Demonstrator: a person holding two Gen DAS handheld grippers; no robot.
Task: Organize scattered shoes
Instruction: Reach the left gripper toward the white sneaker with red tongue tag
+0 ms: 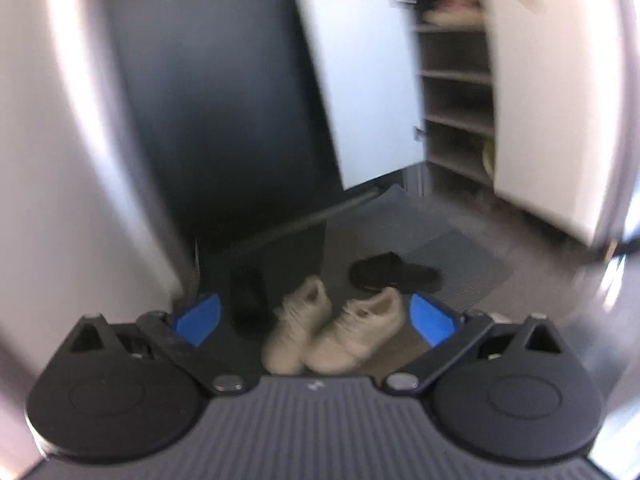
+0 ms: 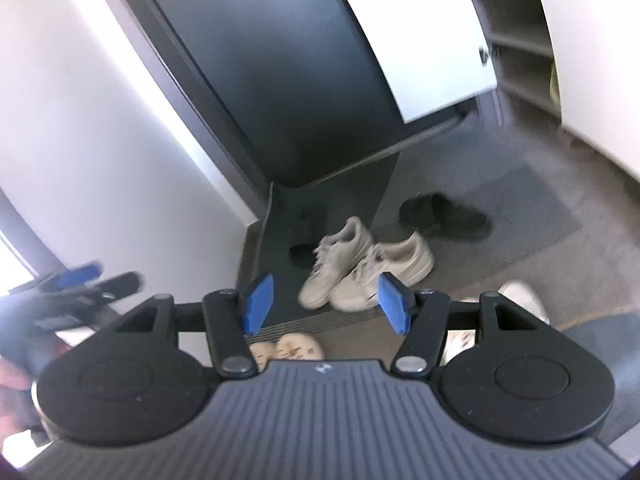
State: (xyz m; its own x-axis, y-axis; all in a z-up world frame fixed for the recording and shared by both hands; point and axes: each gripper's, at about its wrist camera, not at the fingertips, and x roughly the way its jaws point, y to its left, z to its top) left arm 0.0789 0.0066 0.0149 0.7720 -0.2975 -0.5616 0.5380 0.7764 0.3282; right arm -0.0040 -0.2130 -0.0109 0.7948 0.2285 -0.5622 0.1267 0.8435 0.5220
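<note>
Both grippers hang above the floor with nothing held, so the step in hand looks like the approach to the next shoe, before any grasp.

The left gripper point(image 1: 316, 318) has its jaws wide apart, and the right gripper point(image 2: 326, 302) has its jaws partly apart with only air between them. The left gripper also shows blurred at the left edge of the right wrist view.

The white sneakers point(image 2: 362, 266) lie side by side, touching, at the lower centre of both views, on the dark floor near the foot of a dark door point(image 2: 280, 72). A black slipper point(image 2: 444, 216) lies just beyond them to the right, on a grey mat point(image 2: 520, 216). Another dark shoe point(image 2: 308, 236) seems to sit left of the sneakers in shadow, though it is hard to make out.

The open cabinet point(image 1: 456, 76), at the upper right, has several bare shelves and one pale pair on the top one.

The next move probably calls for lowering one gripper over a sneaker's collar, closing on it, and carrying it to a free shelf.
</note>
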